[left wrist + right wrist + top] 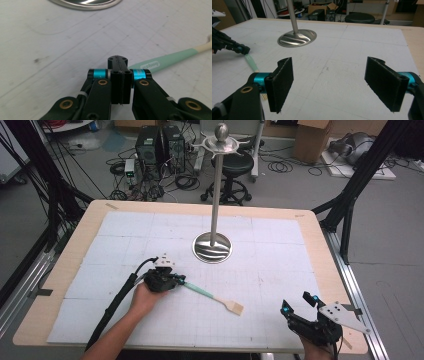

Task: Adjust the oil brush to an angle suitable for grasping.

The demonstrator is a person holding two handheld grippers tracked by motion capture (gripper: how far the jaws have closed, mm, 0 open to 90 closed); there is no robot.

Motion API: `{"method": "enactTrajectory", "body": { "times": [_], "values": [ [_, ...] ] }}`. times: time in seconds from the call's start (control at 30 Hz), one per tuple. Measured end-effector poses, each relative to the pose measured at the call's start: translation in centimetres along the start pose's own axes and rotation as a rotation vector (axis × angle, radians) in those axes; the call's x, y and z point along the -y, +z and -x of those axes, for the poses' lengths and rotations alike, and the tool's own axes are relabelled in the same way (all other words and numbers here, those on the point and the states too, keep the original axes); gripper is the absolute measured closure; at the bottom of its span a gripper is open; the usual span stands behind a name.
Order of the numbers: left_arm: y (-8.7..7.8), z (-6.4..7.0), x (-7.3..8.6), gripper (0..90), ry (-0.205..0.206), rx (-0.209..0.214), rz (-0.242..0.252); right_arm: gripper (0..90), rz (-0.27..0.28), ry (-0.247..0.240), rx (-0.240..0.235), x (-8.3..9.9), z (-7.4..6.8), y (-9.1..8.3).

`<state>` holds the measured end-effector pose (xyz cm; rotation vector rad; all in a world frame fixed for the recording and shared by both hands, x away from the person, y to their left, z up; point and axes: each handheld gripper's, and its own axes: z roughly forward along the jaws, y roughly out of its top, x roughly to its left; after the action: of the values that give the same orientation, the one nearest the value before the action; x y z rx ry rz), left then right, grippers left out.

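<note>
Jaws of the left gripper (179, 279) are pressed together at the end of a mint-green-handled spatula with a cream wooden blade (214, 296), which lies flat on the white gridded mat (270, 255); whether they pinch it I cannot tell. Right gripper (298, 302) hovers near the mat's front right corner, its 2 jaws wide apart, holding nothing. Steel pole stand with round base (212, 247) rises just behind the spatula.

The table (320, 237) carried a white gridded mat (130, 235); a steel stand (212, 247) stood mid-table, a brush (215, 297) lay nearer the front edge.
</note>
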<state>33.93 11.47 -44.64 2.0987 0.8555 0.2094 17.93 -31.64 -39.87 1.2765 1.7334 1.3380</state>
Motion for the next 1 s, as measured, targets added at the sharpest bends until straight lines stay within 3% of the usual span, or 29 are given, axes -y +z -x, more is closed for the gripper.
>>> {"method": "enactTrajectory", "body": {
  "times": [0.23, 0.4, 0.53, 0.7, 0.73, 0.8, 0.83, 0.93, 1.0],
  "values": [
    [1.9, 3.2, -0.8, 89.6, 0.032, 0.058, 0.001, 21.9, 0.004, -0.001, 0.001, 0.0, 0.1, -0.1],
    [2.6, 4.3, -1.0, 89.6, 0.041, 0.073, 0.004, 21.9, 0.003, 0.004, 0.001, 0.0, 0.1, -0.1],
    [3.3, 5.3, -1.2, 89.6, 0.04, 0.119, 0.015, 21.9, 0.003, 0.001, 0.0, 0.0, 0.1, -0.2],
    [2.7, 4.9, -1.3, 87.2, 0.018, 0.121, 0.056, 21.9, 0.008, -0.001, 0.0, 0.0, 0.1, -0.2],
    [2.3, 4.6, -1.4, 81.0, 0.014, 0.115, 0.08, 21.9, 0.007, 0.003, 0.001, 0.0, 0.2, -0.3],
    [1.1, 4.0, -1.4, 77.1, 0.003, 0.086, 0.143, 21.9, 0.007, 0.005, 0.001, 0.0, 0.2, -0.3],
    [0.6, 3.8, -1.4, 67.6, -0.001, 0.074, 0.161, 21.9, 0.008, 0.006, 0.002, 0.0, 0.3, -0.3],
    [-1.3, 2.6, -1.1, 60.8, -0.013, 0.038, 0.219, 21.9, 0.007, 0.006, 0.001, 0.0, 0.2, -0.2],
    [-3.6, 1.4, -0.8, 50.0, -0.033, 0.005, 0.29, 22.0, 0.007, -0.001, 0.0, 0.0, 0.0, -0.3]
  ]
}}
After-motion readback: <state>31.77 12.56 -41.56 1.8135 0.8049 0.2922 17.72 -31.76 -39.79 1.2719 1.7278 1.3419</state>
